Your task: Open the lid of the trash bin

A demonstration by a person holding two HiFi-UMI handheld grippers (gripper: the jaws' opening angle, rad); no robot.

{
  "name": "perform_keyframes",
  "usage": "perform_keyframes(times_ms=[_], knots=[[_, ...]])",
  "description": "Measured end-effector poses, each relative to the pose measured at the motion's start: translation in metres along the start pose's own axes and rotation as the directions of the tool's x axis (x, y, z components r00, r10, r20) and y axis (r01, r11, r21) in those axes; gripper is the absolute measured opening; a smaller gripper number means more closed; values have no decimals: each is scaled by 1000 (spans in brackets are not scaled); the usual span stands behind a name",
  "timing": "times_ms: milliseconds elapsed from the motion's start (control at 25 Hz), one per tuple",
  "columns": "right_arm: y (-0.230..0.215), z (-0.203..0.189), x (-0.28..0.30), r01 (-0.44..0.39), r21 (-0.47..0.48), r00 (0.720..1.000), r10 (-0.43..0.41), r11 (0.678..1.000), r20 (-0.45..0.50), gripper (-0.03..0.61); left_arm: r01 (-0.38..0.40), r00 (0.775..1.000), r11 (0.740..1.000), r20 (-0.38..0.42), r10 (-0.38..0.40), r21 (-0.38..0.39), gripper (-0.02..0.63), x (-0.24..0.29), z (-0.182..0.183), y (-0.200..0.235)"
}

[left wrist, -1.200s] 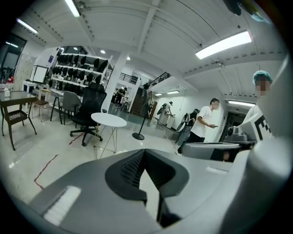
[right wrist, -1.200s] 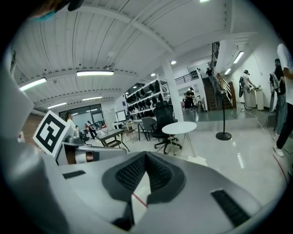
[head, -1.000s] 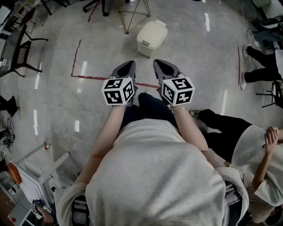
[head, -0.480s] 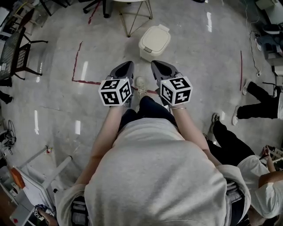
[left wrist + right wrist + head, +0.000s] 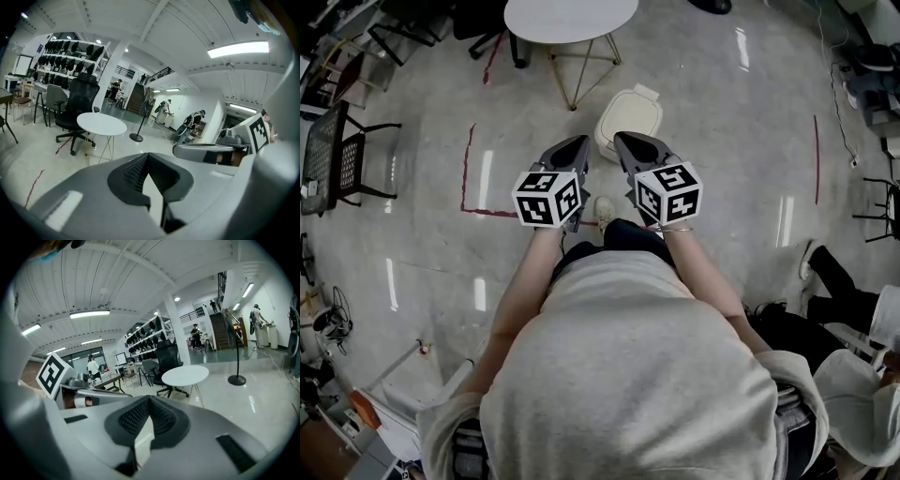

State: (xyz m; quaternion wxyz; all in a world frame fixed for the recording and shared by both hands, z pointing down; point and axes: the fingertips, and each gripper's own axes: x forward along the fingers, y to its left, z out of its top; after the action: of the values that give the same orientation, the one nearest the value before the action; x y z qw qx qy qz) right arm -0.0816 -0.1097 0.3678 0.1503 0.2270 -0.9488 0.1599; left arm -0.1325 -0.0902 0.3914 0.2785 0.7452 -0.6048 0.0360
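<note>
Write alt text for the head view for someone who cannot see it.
Seen from above, a person in a grey top holds the left gripper and right gripper forward, both shut and empty, pointing at a closed cream trash bin on the floor. A round white table stands beyond the bin.

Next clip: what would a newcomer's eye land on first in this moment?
The black-and-white marker cubes at the middle of the head view stand out first, one on the left gripper and one on the right gripper. The grippers are held side by side, jaws together and empty. Just beyond their tips the cream trash bin stands on the floor with its lid down, and a round white table is behind it.
</note>
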Motion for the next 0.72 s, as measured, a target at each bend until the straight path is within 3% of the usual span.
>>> perform_keyframes(times_ms=[200,440,720], knots=[[-40,21,27,10,13,1000,-10,1000,-3,0,-2,999,1000,-34,2,-5,9,39,17,11],[-67,9,46,29,62,998,-25,998,-57,0,-24,997,999,-75,21,-49,9,54,9,29],[-93,-20,50,109,147,990,-94,983,-109,0,51,984,992,-165,-70,-119,9,74,-19,39]])
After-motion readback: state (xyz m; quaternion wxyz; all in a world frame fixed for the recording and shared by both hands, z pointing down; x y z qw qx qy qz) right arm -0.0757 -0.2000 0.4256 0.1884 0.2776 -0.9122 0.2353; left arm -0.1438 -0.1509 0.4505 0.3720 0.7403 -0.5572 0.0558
